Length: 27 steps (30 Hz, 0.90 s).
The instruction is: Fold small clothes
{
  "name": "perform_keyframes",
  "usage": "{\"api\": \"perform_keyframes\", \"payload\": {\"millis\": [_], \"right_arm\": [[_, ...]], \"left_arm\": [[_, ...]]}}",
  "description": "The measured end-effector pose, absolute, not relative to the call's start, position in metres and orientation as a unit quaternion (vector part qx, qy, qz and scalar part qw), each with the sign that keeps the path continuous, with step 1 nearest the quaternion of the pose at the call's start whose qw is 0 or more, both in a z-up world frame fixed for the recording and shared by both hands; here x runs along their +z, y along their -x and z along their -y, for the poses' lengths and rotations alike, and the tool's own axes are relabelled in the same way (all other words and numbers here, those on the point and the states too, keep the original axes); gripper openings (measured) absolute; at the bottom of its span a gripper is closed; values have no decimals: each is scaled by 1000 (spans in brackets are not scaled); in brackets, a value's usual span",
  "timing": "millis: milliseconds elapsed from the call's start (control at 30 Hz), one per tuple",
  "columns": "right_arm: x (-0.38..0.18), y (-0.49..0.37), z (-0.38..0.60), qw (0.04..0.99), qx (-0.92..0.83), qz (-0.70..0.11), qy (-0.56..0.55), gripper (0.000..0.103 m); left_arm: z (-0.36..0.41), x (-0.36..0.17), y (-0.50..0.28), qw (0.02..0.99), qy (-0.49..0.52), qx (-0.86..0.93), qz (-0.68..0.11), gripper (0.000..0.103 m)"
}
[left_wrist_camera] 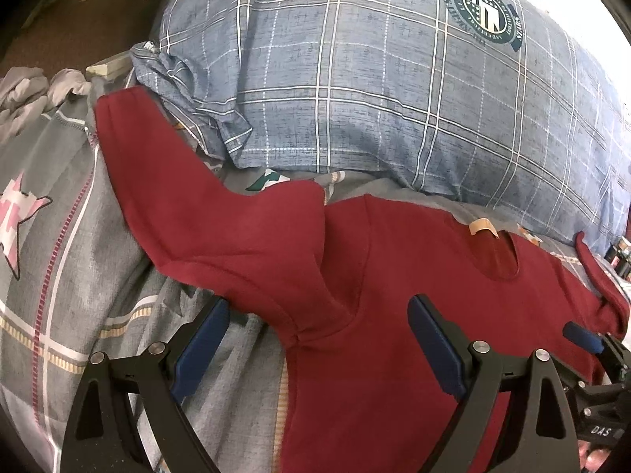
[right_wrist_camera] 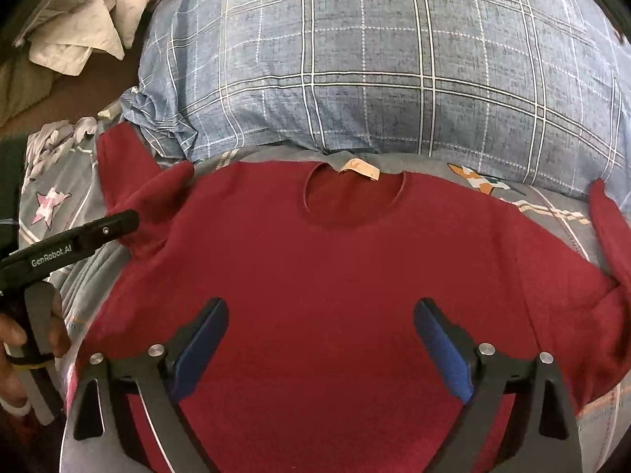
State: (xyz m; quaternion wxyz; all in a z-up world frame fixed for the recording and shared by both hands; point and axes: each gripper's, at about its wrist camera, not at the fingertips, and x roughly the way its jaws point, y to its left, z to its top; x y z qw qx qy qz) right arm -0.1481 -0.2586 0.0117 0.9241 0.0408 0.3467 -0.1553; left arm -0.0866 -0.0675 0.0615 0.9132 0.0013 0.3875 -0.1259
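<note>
A dark red sweater lies flat on the bed, front up, with its neck opening and cream label toward the pillow. Its left sleeve stretches up and to the left, and the right sleeve bends at the right edge. My left gripper hovers open over the left armpit, one finger over the sheet and one over the chest. My right gripper hovers open above the middle of the chest, with nothing between its pads.
A blue plaid pillow lies just beyond the collar. The grey plaid bedsheet carries a pink star print. Crumpled pale cloth sits at the bed's left edge, and more white fabric lies beyond it. A hand holds the left gripper's handle.
</note>
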Motion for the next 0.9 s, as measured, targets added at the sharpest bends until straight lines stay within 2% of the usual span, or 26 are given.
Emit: {"api": "perform_keyframes", "payload": {"millis": [533, 900], "right_arm": [[11, 140, 257, 917, -158, -364, -48, 94], [17, 104, 223, 918, -131, -375, -12, 90]], "left_arm": [[51, 64, 91, 915, -12, -103, -390, 92], [25, 69, 91, 916, 16, -52, -398, 92]]}}
